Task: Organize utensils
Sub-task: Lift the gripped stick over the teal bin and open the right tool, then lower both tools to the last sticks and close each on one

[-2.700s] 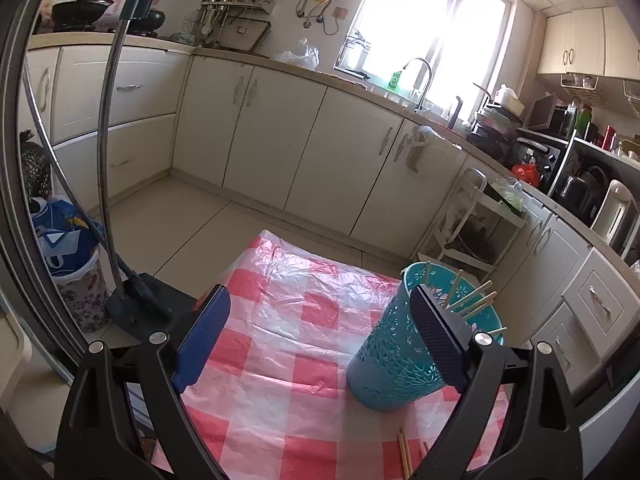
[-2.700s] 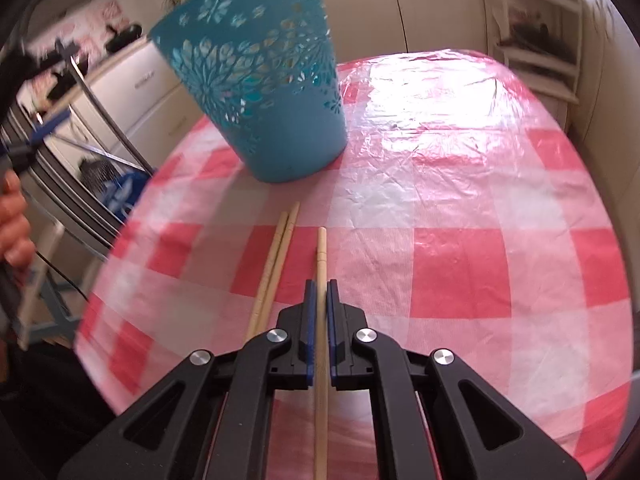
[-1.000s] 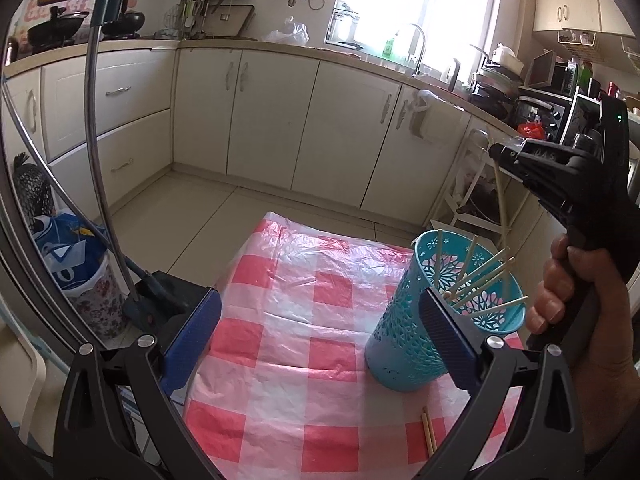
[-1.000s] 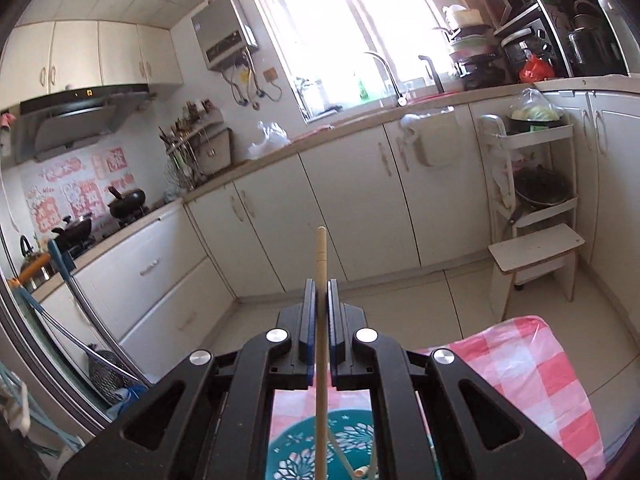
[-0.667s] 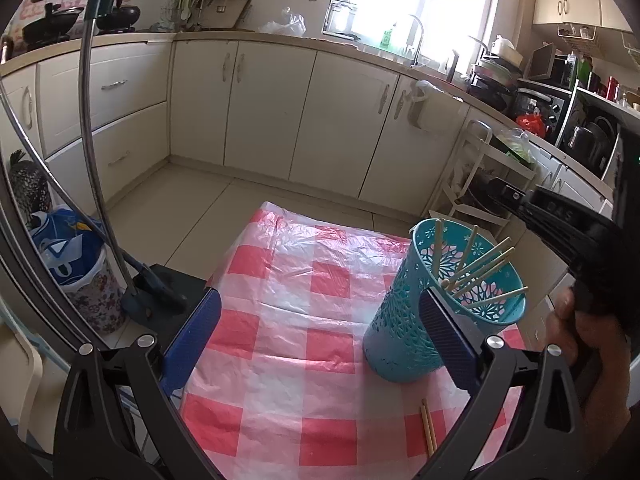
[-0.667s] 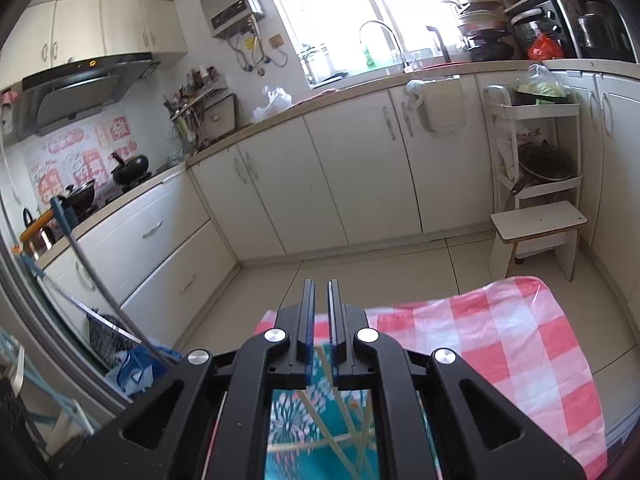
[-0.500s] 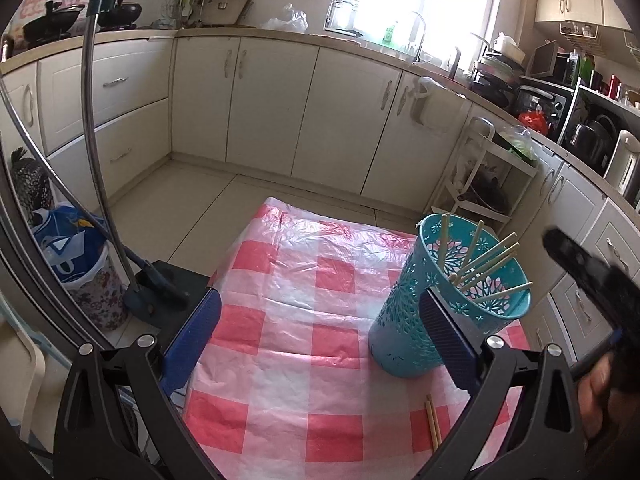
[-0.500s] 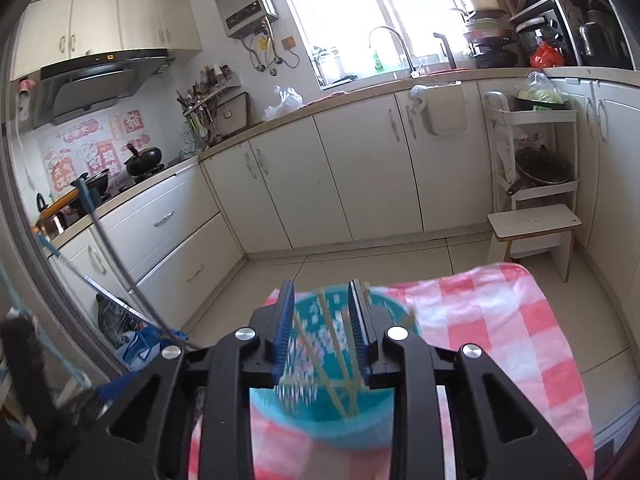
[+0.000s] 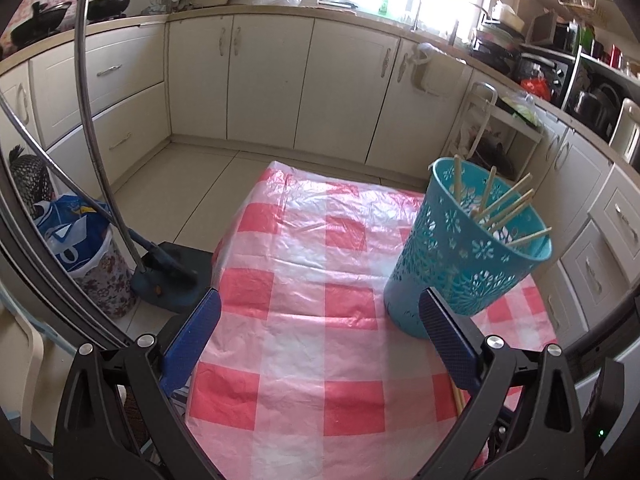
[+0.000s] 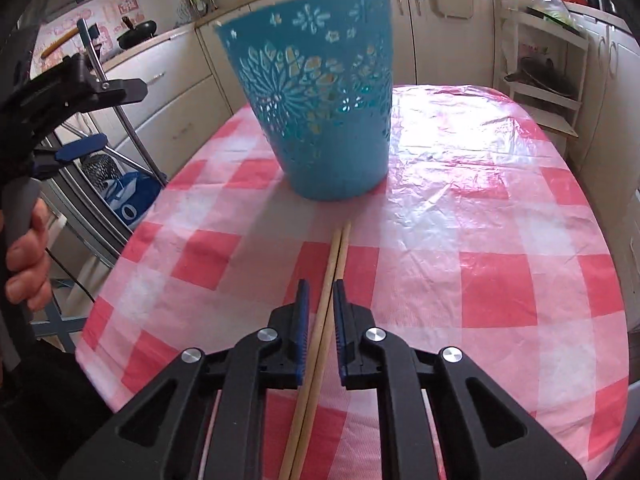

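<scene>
A teal perforated basket (image 9: 468,260) stands on the red-and-white checked tablecloth (image 9: 312,320) and holds several wooden chopsticks (image 9: 504,208). It also shows in the right wrist view (image 10: 320,96). Two chopsticks (image 10: 334,264) lie side by side on the cloth in front of the basket. My right gripper (image 10: 320,292) is low over them, its jaws slightly apart on either side of the pair, not clamped. My left gripper (image 9: 316,312) is wide open and empty above the cloth, left of the basket.
The left gripper and the hand holding it show at the left of the right wrist view (image 10: 60,92). A bin with a blue bag (image 9: 80,248) and a dustpan (image 9: 168,276) stand on the floor left of the table. Kitchen cabinets (image 9: 280,80) run behind.
The right gripper dropped its chopstick into the basket, opened, and came down over the two chopsticks on the cloth. The left gripper stayed open and nearly still.
</scene>
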`<action>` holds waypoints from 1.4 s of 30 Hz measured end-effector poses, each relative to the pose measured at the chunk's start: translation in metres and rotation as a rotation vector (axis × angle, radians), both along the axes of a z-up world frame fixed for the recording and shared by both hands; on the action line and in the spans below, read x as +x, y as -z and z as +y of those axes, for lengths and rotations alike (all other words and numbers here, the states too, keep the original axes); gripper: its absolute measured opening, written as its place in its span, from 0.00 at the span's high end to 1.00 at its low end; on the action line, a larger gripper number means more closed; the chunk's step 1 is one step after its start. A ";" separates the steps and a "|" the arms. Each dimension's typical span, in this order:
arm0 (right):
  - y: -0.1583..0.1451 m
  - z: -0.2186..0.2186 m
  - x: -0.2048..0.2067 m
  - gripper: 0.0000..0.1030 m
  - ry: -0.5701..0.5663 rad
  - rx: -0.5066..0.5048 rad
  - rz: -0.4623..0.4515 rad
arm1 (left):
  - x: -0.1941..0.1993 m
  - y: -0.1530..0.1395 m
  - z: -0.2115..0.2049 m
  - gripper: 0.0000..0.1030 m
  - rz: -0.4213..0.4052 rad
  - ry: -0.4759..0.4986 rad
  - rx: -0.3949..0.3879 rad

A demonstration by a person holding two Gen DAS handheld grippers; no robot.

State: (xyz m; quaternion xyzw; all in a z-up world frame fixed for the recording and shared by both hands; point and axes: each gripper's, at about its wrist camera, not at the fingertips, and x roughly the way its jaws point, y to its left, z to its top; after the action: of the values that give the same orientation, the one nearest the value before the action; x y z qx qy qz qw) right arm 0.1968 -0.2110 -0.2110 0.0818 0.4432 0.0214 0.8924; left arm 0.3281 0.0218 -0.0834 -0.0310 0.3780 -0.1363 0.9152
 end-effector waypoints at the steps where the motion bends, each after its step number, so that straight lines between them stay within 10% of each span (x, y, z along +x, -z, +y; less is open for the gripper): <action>1: 0.001 0.001 0.003 0.88 0.005 -0.003 0.008 | 0.001 0.001 0.000 0.08 0.006 0.001 0.004; 17: 0.010 0.018 -0.004 0.94 -0.142 0.010 0.061 | -0.013 0.030 -0.051 0.08 0.080 0.187 0.120; 29: 0.008 -0.017 -0.020 0.95 0.009 -0.009 0.071 | -0.059 0.097 -0.105 0.10 0.161 0.376 0.342; 38: 0.008 -0.023 -0.017 0.94 0.006 0.018 0.057 | -0.068 0.102 -0.106 0.76 0.139 0.568 0.207; 42: 0.011 -0.041 -0.014 0.94 0.049 0.190 0.082 | -0.070 0.098 -0.104 0.82 0.180 0.697 0.165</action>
State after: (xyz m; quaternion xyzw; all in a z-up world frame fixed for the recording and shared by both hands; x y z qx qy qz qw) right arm 0.1832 -0.2519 -0.2221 0.1775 0.4731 0.0383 0.8621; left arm 0.2586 -0.0821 -0.1813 0.1614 0.4546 -0.4056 0.7764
